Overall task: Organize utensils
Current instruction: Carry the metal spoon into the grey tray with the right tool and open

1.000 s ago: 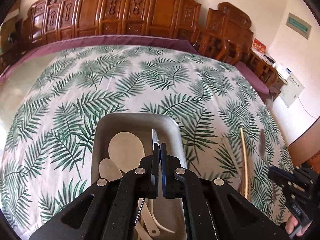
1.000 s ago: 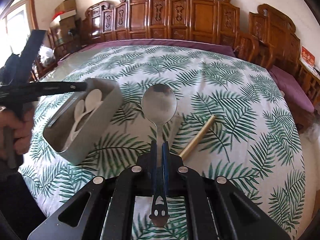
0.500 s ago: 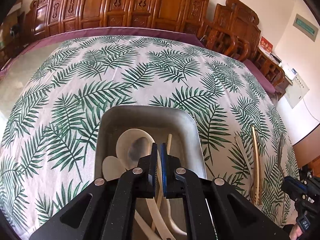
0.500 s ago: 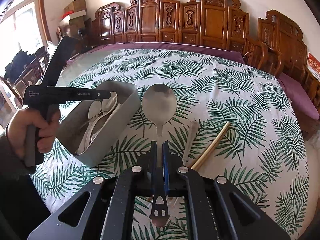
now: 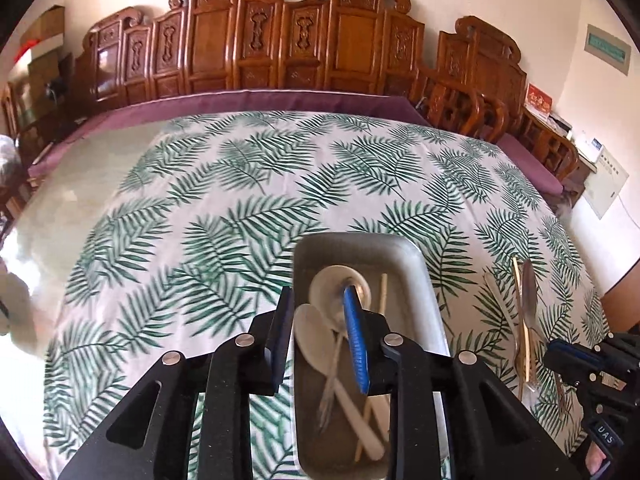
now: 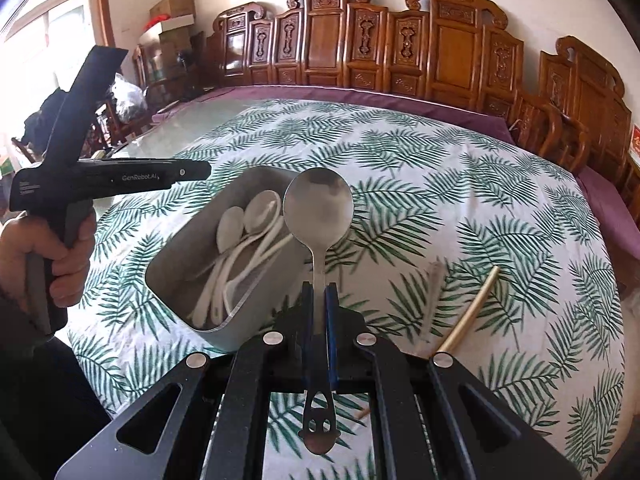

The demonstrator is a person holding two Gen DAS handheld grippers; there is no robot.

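A grey tray [image 5: 425, 276] holds white spoons [image 5: 316, 336], a metal spoon and a thin stick. My left gripper [image 5: 317, 295] hovers over the tray's near left side. Its jaws are opening and nothing is pressed between the blue pads. In the right wrist view, a hand [image 6: 60, 248] holds the left gripper [image 6: 188, 170] side-on beyond the tray [image 6: 180, 248]. My right gripper [image 6: 318, 286] is shut on the handle of a steel spoon [image 6: 318, 208]. The spoon's bowl points forward beside the tray's right rim. The right gripper [image 5: 576, 356] also shows at the left view's right edge.
A gold straw [image 6: 472, 308] and a pale thin stick [image 6: 431, 280] lie on the leaf-print cloth [image 6: 460, 184] to the right of the tray. Carved wooden chairs [image 6: 440, 52] line the far side of the table. Bare glass tabletop [image 5: 60, 200] shows at the left.
The left jaws have parted and the gripper has drawn back and left over the tray. The right gripper has carried the steel spoon closer to the tray.
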